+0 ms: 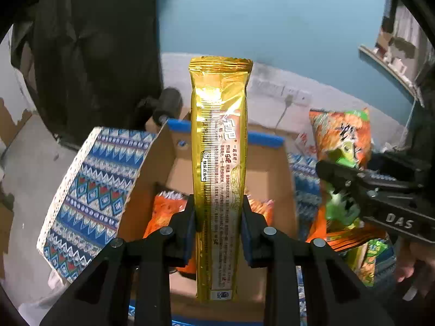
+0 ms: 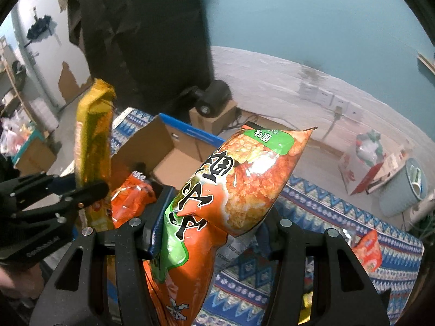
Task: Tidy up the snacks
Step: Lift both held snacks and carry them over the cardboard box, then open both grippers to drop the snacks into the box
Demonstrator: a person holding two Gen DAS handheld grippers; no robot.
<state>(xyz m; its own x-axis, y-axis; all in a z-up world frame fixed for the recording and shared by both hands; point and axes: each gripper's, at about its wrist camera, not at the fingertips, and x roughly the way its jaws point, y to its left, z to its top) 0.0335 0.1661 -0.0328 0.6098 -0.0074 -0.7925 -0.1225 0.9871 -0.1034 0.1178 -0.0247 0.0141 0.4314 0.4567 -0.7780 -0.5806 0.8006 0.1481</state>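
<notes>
Two light, crinkly packs: my left gripper (image 1: 217,225) pinches the slippery gold packet (image 1: 220,163) low; my right gripper (image 2: 214,231) clamps the puffy orange bag (image 2: 239,184) mid-frame.

Gold snack pack (image 1: 218,168) above cardboard box (image 1: 272,179)

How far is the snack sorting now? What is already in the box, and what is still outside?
Done: one orange packet already lies inside the cardboard box. In hand: the left gripper is shut on the long gold packet above the box, and the right gripper holds the orange and green bag beside it. Left: both must go in, and another orange packet waits on the patterned cloth.
</notes>
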